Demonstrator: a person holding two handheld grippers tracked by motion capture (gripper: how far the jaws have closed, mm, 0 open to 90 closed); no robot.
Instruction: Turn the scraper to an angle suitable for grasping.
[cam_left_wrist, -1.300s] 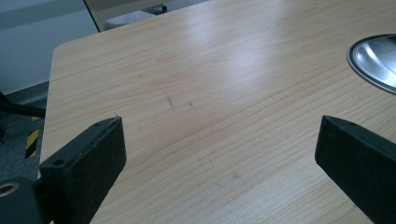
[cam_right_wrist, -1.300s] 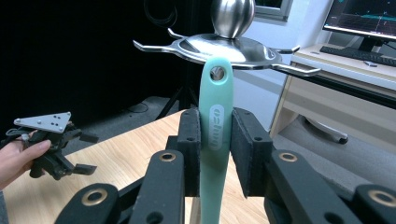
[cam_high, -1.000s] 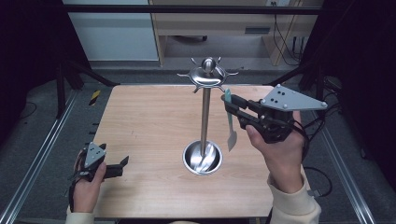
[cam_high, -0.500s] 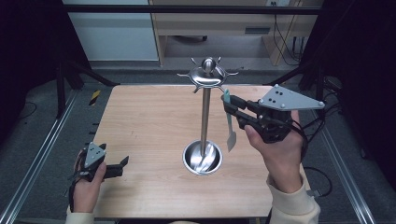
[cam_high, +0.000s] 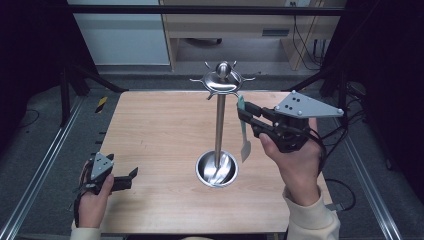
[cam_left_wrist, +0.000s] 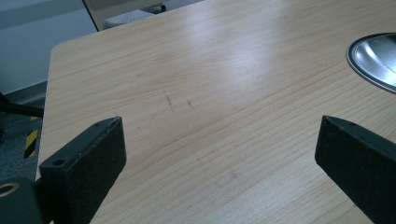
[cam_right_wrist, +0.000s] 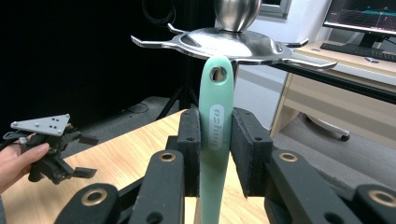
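Right hand-held gripper (cam_right_wrist: 215, 154) clamped on green utensil (cam_right_wrist: 215, 135); handle hole to be lined up with rack (cam_high: 222, 82) hook, raised gently. Left hand-held gripper (cam_high: 131, 177) open, idle on table (cam_high: 160, 130).

We record a light wooden tabletop (cam_left_wrist: 210, 107), the left gripper (cam_left_wrist: 219, 154) with black jaws spread wide over it, and a shiny metal dish rim (cam_left_wrist: 373, 58) at right edge.

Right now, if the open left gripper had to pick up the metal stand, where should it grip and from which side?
Probably the thin upright pole, at mid-height, from the stand's left: the left gripper sits that side, and the right gripper holds the green utensil on the other. The hooked top and base bowl look too wide.
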